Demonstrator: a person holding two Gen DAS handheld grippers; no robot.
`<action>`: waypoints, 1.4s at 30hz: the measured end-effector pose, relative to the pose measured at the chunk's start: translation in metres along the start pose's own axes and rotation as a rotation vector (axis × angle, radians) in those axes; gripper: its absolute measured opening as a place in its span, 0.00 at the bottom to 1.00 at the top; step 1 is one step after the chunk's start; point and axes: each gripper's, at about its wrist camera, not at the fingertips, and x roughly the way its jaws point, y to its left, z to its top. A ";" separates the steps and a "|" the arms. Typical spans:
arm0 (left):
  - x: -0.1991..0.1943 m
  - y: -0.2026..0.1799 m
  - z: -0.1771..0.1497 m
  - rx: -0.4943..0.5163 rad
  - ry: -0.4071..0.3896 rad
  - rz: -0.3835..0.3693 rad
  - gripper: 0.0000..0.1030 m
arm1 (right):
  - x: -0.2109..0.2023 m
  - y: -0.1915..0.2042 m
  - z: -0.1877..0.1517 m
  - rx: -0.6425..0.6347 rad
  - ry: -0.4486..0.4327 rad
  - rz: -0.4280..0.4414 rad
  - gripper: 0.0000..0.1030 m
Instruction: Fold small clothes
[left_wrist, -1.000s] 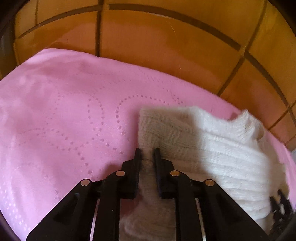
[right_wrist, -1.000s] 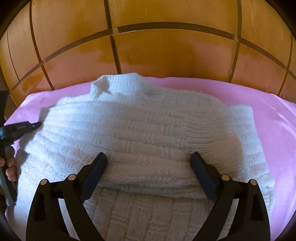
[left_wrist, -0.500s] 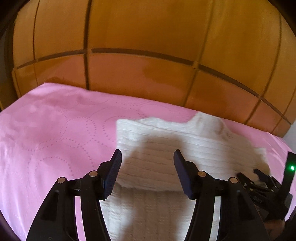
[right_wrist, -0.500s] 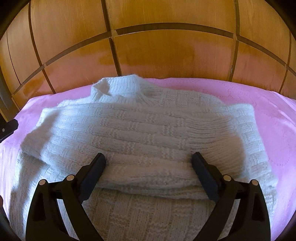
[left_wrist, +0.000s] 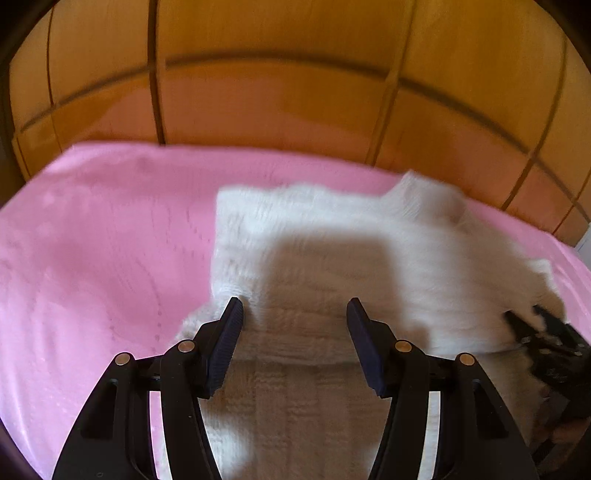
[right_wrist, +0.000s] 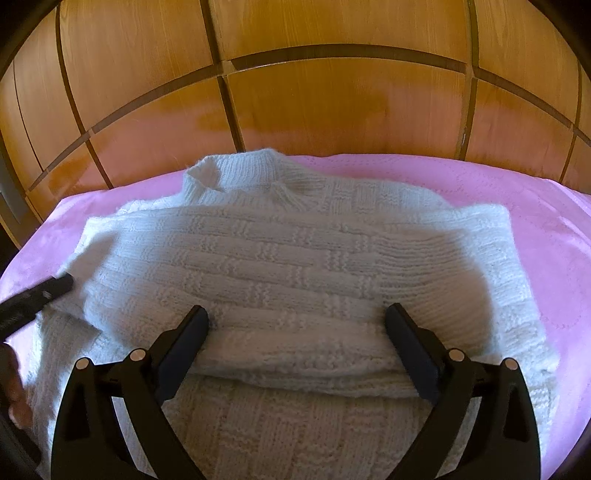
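Note:
A white knitted sweater (right_wrist: 280, 266) lies on the pink bedspread (right_wrist: 546, 236), collar toward the headboard, with a folded layer across its upper part. It also shows, blurred, in the left wrist view (left_wrist: 332, 258). My left gripper (left_wrist: 294, 314) is open and empty, just above the sweater's left edge. My right gripper (right_wrist: 297, 321) is open and empty, its fingers wide at the front edge of the folded layer. The left gripper's tip (right_wrist: 40, 295) shows at the left in the right wrist view; the right gripper (left_wrist: 543, 339) shows at the right in the left wrist view.
A wooden panelled headboard (right_wrist: 295, 110) rises behind the bed, also in the left wrist view (left_wrist: 277, 99). Pink bedspread (left_wrist: 92, 258) spreads to the left of the sweater.
My left gripper let go of the sweater's edge, opened wide and lifted back. It is moving, so its view is blurred. My right gripper stays open and barely moves.

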 end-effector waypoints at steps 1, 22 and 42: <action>0.007 0.004 -0.002 -0.013 0.020 -0.010 0.56 | 0.001 0.000 0.000 -0.002 0.002 -0.001 0.95; -0.116 0.080 -0.128 -0.161 0.017 -0.081 0.70 | -0.123 -0.092 -0.097 0.185 0.115 0.005 0.98; -0.159 0.090 -0.217 -0.055 0.173 -0.226 0.17 | -0.174 -0.067 -0.190 0.167 0.359 0.244 0.11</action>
